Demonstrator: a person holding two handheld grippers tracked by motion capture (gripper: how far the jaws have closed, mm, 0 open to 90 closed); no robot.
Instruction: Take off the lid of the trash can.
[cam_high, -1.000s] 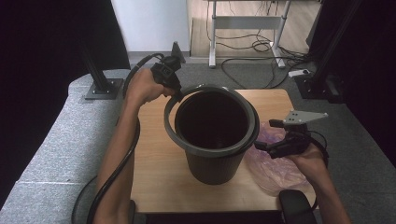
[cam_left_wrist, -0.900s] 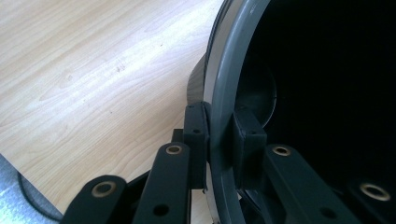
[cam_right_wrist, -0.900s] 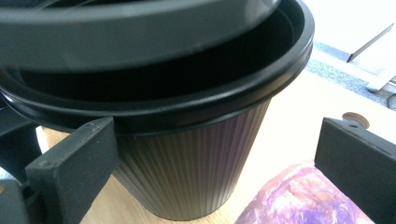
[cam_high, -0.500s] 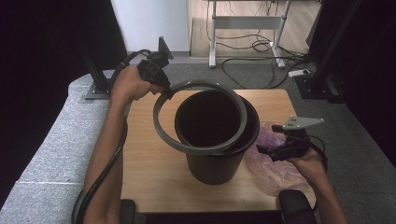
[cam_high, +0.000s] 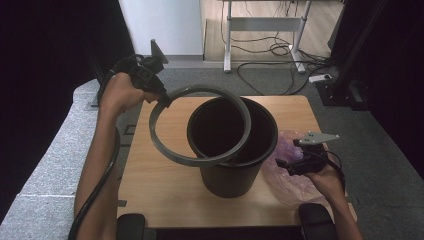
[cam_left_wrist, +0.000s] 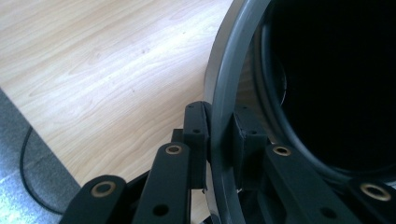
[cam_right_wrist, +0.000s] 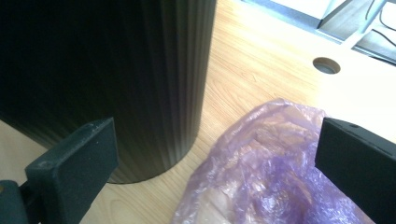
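Note:
A black ribbed bin (cam_high: 232, 165) stands in the middle of the wooden table (cam_high: 165, 190). A grey ring (cam_high: 170, 150) hangs tilted over the bin's left rim, partly off it. My left gripper (cam_high: 163, 100) is shut on the ring's far left edge. In the left gripper view the pads (cam_left_wrist: 196, 126) pinch the ring (cam_left_wrist: 224, 74) beside the bin's dark mouth (cam_left_wrist: 336, 70). My right gripper (cam_high: 287, 162) hovers open just over a crumpled purple plastic bag (cam_high: 285, 185) right of the bin. In the right gripper view its jaws (cam_right_wrist: 215, 154) stand wide, the bag (cam_right_wrist: 266, 168) between and below them, the bin wall (cam_right_wrist: 102, 70) at left.
The table has a round cable hole (cam_right_wrist: 326, 65) beyond the bag. Grey padding (cam_high: 55, 160) borders the table's left side. A desk frame (cam_high: 260, 25) and cables (cam_high: 270, 50) lie on the floor behind. Black rests (cam_high: 131, 226) sit at the near edge.
My left gripper has lifted the grey ring off the bin's rim and carried it left and up. My right gripper has sunk toward the purple bag.

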